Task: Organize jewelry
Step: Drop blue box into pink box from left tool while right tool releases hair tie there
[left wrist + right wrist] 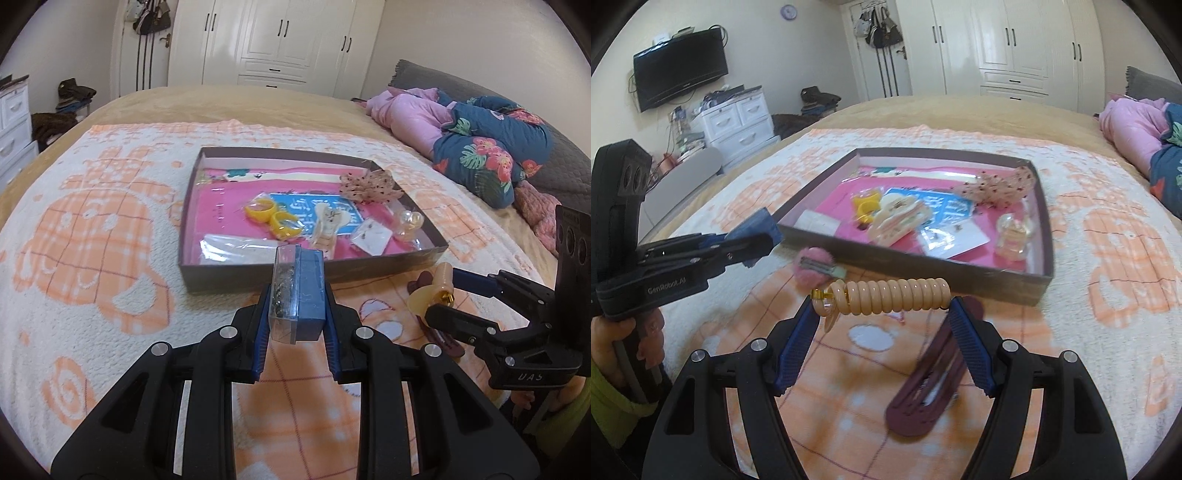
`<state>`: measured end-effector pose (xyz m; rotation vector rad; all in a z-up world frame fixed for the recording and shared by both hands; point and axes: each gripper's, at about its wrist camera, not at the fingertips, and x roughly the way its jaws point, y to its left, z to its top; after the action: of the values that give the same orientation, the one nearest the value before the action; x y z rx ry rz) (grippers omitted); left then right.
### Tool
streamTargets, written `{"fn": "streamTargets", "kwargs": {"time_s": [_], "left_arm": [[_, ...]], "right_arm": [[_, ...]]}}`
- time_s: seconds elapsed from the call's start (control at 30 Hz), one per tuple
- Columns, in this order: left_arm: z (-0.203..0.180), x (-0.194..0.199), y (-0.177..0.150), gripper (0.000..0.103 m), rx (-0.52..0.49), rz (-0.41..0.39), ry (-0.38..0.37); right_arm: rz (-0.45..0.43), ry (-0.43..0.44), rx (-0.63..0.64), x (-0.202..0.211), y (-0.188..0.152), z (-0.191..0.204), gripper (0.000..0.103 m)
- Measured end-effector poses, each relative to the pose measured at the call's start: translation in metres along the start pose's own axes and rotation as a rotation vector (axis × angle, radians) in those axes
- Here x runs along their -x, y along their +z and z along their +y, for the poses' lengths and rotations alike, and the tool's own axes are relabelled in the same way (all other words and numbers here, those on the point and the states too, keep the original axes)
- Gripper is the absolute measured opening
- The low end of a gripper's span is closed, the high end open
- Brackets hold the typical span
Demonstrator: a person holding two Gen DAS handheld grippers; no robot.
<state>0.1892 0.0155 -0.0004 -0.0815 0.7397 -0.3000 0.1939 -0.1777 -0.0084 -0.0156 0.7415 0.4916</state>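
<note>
Two grippers work over an orange-and-cream blanket [92, 229] on a bed. The left gripper [295, 295] is clamped on a small blue box with a clear lid [295, 291], held just short of the near wall of the shallow brown tray [258, 271] at 12 o'clock. The right gripper [882, 314] has its jaws spread wide, pressing the two ends of a beige spiral hair tie [890, 297] with a gold charm at its left end, also close to the tray's near edge. Inside the tray lie yellow rings [273, 218], a cream claw clip [897, 219], a dotted scrunchie [367, 186], earring cards [369, 234] and a clear ornament [408, 221]; bare pink lining stays open at its far left. Only the right wrist view shows a pink fuzzy hair clip [816, 271] at 11 o'clock and a maroon snap clip [925, 387] on the blanket beneath the fingers, at 5 o'clock. Open blanket spreads to both sides of the tray.
</note>
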Motion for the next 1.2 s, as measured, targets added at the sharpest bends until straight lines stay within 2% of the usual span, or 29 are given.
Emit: {"fn": "streamTargets", "kwargs": {"time_s": [0.6,1.2], "left_arm": [[-0.004,-0.028,0.044,0.018,-0.028,-0.025,-0.006],[0.024,-0.074,0.065,0.018,-0.014,0.006,0.060]], "right_arm": [[-0.055,-0.062,-0.037,-0.004,0.029,-0.030,0.070],[-0.019,-0.115,-0.016,-0.043,0.048,-0.040,0.070]]}}
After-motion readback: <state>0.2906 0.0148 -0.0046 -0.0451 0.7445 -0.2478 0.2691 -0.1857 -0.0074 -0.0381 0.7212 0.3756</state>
